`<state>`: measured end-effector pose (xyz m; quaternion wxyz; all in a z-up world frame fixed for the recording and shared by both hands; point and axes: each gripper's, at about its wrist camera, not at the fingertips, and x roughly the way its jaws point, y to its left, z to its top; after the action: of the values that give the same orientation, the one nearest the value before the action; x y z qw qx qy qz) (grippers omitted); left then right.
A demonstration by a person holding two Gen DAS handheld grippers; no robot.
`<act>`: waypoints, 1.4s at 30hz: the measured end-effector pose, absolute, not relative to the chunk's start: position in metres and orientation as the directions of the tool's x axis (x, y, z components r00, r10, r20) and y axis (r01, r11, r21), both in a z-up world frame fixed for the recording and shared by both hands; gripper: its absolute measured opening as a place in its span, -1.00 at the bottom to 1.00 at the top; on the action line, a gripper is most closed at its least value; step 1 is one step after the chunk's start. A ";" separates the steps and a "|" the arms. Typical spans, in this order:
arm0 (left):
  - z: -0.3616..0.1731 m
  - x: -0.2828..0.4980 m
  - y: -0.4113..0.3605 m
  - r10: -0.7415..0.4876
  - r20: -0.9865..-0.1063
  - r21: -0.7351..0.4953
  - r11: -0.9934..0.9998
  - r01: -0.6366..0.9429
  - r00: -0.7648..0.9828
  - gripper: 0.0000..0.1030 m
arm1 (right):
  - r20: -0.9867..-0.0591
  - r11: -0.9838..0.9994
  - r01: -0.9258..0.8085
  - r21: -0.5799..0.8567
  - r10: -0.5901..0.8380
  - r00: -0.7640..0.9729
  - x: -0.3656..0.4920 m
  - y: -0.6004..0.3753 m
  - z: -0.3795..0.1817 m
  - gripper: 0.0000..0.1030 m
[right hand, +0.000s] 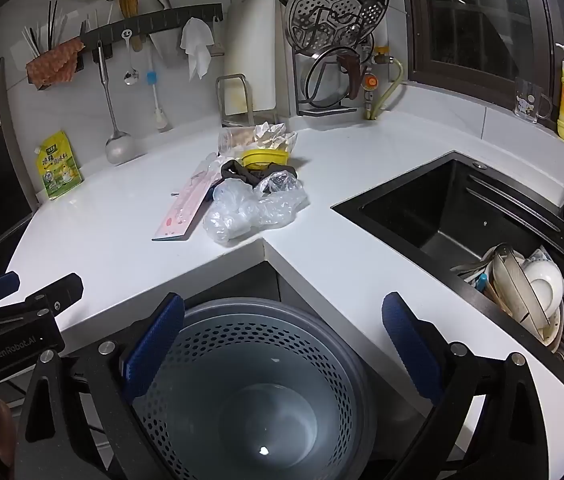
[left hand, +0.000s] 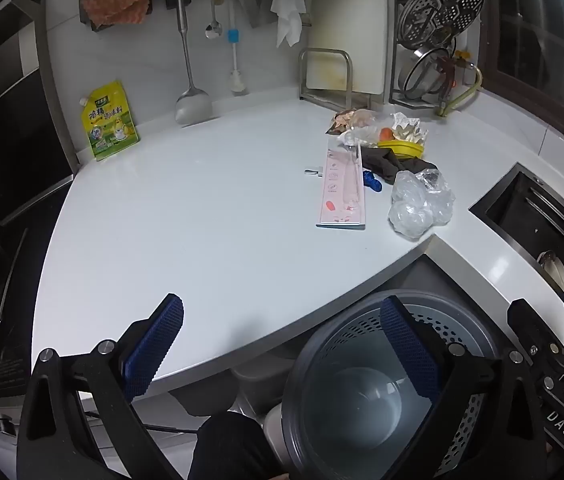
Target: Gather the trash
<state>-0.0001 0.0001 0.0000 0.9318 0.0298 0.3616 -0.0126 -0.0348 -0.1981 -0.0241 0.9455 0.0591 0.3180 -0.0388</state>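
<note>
A heap of crumpled clear plastic bags (right hand: 250, 212), wrappers and a pink package (right hand: 186, 212) lies on the white counter (right hand: 102, 232); the grey perforated bin (right hand: 258, 380) stands below.

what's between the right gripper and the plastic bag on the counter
Nothing visible. The right gripper hangs open over the bin, and only bare counter lies between it and the plastic bag. From the bag to the bin, just the counter edge.

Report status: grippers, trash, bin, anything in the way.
Left gripper and right gripper open, empty. Trash pile untouched on counter. Bin below, nearly empty. Path clear.
</note>
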 end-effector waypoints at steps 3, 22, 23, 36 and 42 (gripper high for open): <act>0.000 0.000 0.000 0.000 -0.677 0.048 0.998 0.045 0.736 0.88 | -0.604 0.990 0.110 0.085 -0.036 0.796 -0.035 -0.198 -0.024 0.84; 0.000 0.000 0.000 0.000 -0.680 0.051 0.998 0.048 0.733 0.88 | -0.604 0.990 0.110 0.087 -0.035 0.796 -0.036 -0.197 -0.023 0.84; 0.000 0.000 0.000 0.000 -0.680 0.052 0.998 0.047 0.733 0.88 | -0.604 0.990 0.111 0.087 -0.036 0.796 -0.035 -0.196 -0.023 0.84; -0.002 0.001 0.001 0.002 -0.683 0.053 0.997 0.047 0.730 0.88 | -0.602 0.990 0.111 0.090 -0.034 0.797 -0.039 -0.199 -0.023 0.84; -0.002 0.001 0.001 0.001 -0.683 0.052 0.998 0.047 0.730 0.88 | -0.602 0.990 0.110 0.091 -0.034 0.798 -0.038 -0.199 -0.023 0.84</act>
<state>0.0011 0.0008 -0.0025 0.9295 0.0330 0.3671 -0.0125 -0.0382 -0.1992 -0.0227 0.9461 0.0608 0.3158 -0.0381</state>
